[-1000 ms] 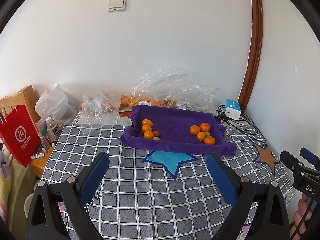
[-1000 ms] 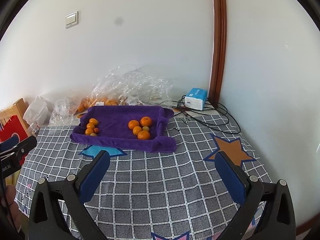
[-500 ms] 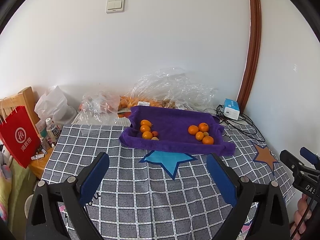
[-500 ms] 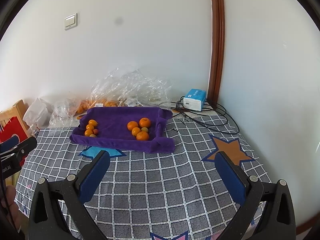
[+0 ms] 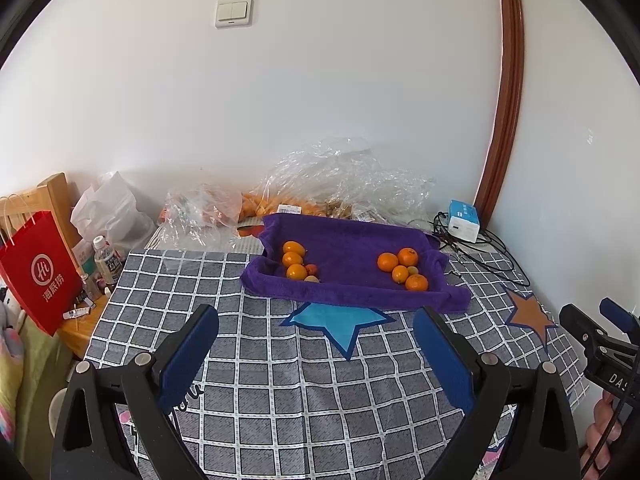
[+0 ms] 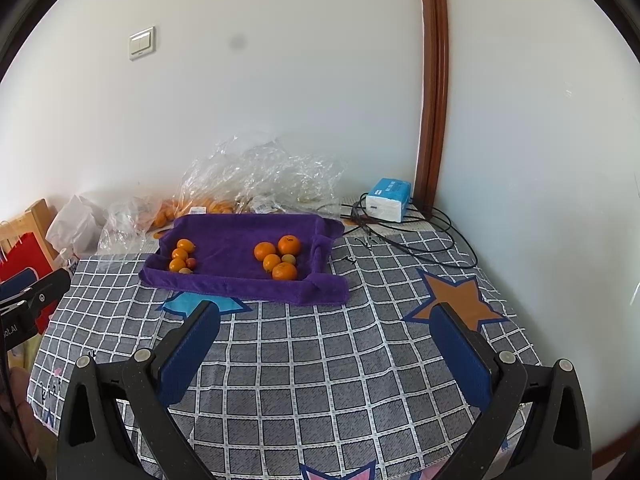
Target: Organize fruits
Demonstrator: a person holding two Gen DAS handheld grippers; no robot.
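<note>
Fruits (image 5: 402, 268) on purple towel (image 5: 344, 252), beyond both open claws (image 5: 316, 356) (image 6: 326, 350)

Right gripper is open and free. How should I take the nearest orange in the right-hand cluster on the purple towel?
Grip the nearest orange across its round middle, coming down from above with the right gripper. The purple towel has a raised front fold that blocks a low frontal approach, and another orange sits close behind, so set the fingers left and right.
</note>
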